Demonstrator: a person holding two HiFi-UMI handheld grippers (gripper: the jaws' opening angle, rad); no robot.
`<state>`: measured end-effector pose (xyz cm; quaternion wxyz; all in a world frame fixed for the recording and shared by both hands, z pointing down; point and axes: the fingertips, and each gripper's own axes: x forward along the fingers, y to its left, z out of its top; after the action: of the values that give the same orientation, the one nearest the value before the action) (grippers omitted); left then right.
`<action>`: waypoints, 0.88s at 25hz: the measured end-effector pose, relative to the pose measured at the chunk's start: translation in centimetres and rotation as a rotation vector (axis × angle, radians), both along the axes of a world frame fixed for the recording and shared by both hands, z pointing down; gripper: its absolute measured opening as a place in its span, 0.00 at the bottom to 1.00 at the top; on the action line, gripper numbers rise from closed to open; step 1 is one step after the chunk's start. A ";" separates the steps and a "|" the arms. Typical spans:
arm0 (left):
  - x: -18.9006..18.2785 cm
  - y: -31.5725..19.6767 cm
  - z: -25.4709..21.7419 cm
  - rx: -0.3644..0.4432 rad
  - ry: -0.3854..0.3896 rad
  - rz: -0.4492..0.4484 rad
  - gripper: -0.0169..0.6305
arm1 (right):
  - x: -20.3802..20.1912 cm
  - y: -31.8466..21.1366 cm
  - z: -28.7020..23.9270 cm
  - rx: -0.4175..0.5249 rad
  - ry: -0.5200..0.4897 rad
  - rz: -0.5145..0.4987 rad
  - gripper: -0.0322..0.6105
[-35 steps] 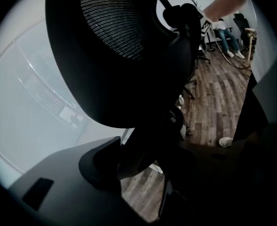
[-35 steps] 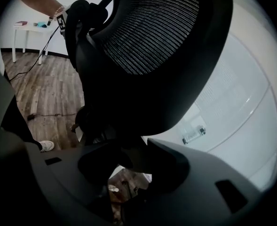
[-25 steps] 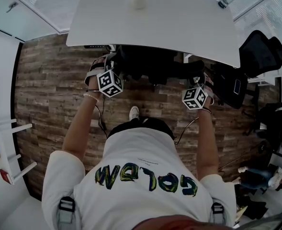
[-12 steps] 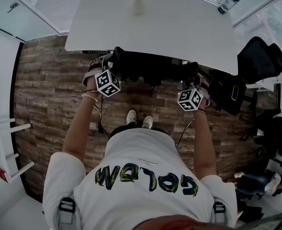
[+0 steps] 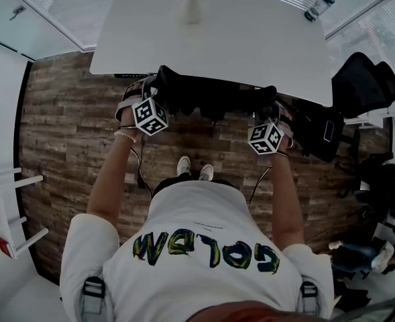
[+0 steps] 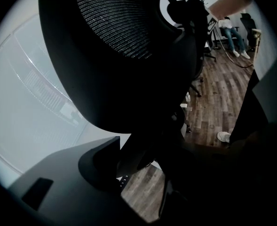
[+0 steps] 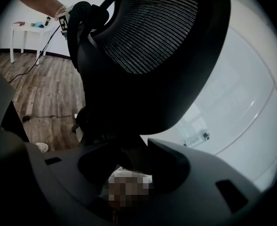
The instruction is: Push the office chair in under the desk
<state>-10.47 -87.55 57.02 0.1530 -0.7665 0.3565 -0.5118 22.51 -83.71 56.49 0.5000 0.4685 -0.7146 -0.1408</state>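
- The office chair (image 5: 210, 94) is being held at the near edge of the white desk (image 5: 251, 39), with its seat hidden beneath the desktop and only the top of its back showing from above.
- The left end of the chair's back is being clasped by the left gripper (image 5: 158, 89). In the left gripper view its jaws are being held wide apart, and the chair's dark frame is filling the gap between them.
- The right end is being clasped by the right gripper (image 5: 272, 104). In the right gripper view its jaws are being held less wide, and the frame below the mesh backrest (image 7: 152, 27) is being pinched from both sides.
- Both grippers are being pointed forward and downward toward the desk.
- The wooden floor (image 5: 63, 126) is being stood on by the person, just behind the chair.
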 end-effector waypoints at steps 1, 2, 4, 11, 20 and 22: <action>0.1 -0.1 0.1 -0.001 0.001 0.000 0.38 | 0.0 -0.1 0.0 -0.001 0.001 0.001 0.32; 0.1 -0.2 0.1 0.000 0.001 0.000 0.38 | 0.1 -0.2 0.0 -0.002 0.002 0.003 0.32; 0.0 -0.5 0.1 0.001 0.000 -0.001 0.38 | 0.1 -0.4 0.0 -0.002 0.002 0.004 0.32; 0.1 -0.9 -0.1 0.009 -0.003 -0.004 0.38 | 0.0 -0.8 0.0 -0.004 0.002 0.001 0.32; 0.0 -2.0 -0.2 0.013 -0.009 -0.014 0.38 | 0.1 -2.0 0.0 -0.004 0.004 -0.004 0.32; 0.0 -1.9 -0.3 0.009 -0.008 -0.012 0.38 | 0.0 -1.9 -0.1 -0.004 0.005 -0.007 0.32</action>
<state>-10.44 -89.46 56.73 0.1546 -0.7616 0.3628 -0.5143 22.49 -85.66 56.44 0.5023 0.4647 -0.7152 -0.1421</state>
